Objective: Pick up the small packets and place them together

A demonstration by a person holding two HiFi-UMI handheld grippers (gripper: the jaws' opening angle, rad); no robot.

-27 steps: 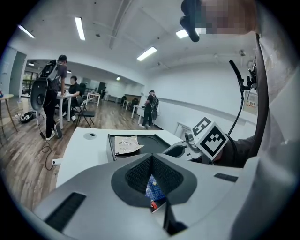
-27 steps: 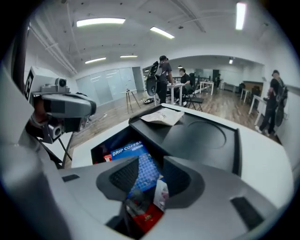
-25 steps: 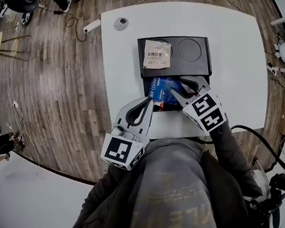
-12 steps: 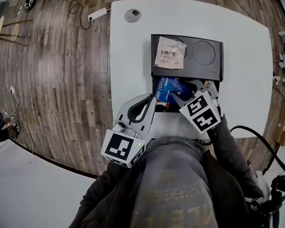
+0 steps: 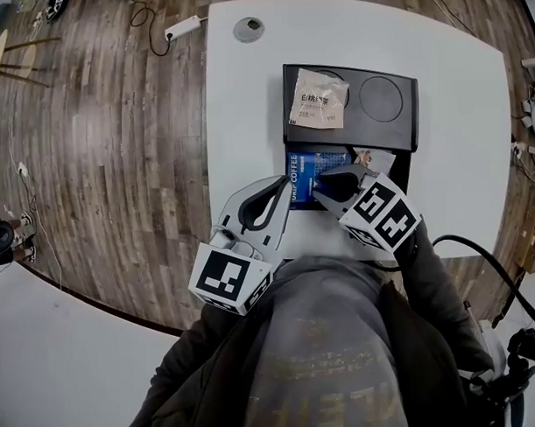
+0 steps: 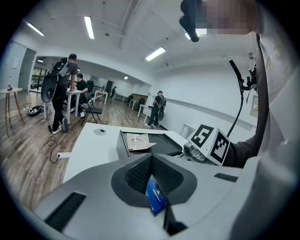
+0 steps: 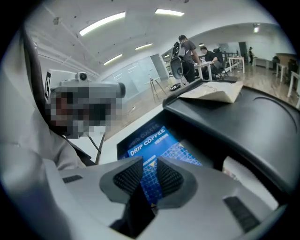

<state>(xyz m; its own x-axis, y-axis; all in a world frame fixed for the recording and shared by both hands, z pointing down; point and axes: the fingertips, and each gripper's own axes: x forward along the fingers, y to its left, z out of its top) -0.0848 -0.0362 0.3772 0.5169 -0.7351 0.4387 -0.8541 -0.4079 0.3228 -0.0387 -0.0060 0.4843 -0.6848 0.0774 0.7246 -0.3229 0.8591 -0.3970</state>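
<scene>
Head view: two grippers at a black tray, three packets counted in it.
Beige packet lies on the top deck; drip coffee packet and white packet in the lower compartment. Right gripper jaws, just closing, are narrowly apart over the drip coffee packet. Only the left gripper view shows the left gripper clamped on a small blue packet.
</scene>
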